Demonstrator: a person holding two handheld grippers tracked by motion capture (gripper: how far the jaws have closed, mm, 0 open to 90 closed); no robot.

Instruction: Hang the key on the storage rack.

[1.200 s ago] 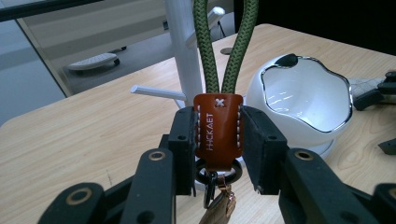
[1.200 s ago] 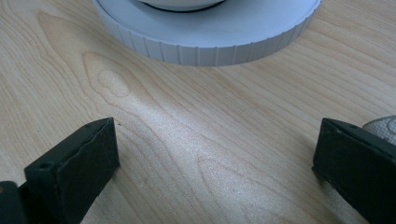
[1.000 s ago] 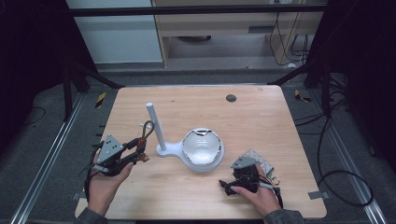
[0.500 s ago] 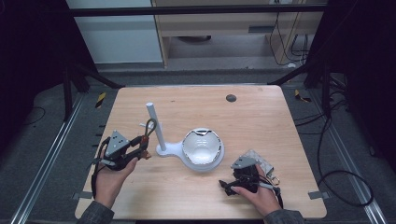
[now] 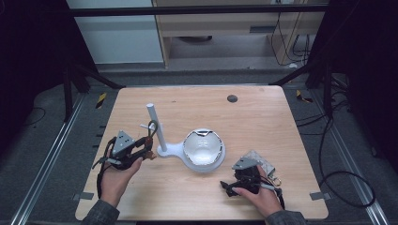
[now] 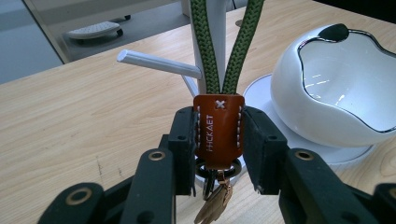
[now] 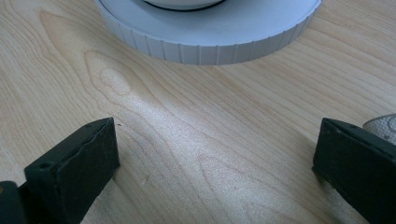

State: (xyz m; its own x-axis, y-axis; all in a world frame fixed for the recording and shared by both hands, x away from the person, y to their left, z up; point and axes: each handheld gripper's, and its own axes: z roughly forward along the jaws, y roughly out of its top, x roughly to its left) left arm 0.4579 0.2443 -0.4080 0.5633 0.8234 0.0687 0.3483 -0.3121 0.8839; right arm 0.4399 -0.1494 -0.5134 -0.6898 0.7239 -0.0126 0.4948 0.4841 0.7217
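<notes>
The left tool (image 6: 218,140) grips the key strap by its brown leather tab (image 6: 219,128): both black jaws press against the tab's two side edges. In the high view the left tool (image 5: 146,149) sits at the table's left side, just beside the white stand (image 5: 159,136), with the strap between tool and post.

The left gripper view shows detail that the high view leaves too small to read. The green cord (image 6: 224,46) rises from the tab as two strands that diverge upward, in front of the stand's upright post. A white peg (image 6: 159,64) juts sideways from the post, behind the cord and just left of it. A metal ring and a brass key (image 6: 215,203) hang below the tab, between the jaws. The white bowl (image 6: 336,88) stands to the right on the stand's round base.

The strap's long axis runs along the tool's own line, away from the jaws toward the post: loop end forward, key end back toward the hand.

The high view places the bowl (image 5: 202,147) at mid-table. The right tool (image 5: 228,187) rests low on the table (image 5: 253,117) at the right. In the right gripper view its jaws stand wide apart, holding nothing, with bare wood between them and the grooved base (image 7: 210,42) ahead.
</notes>
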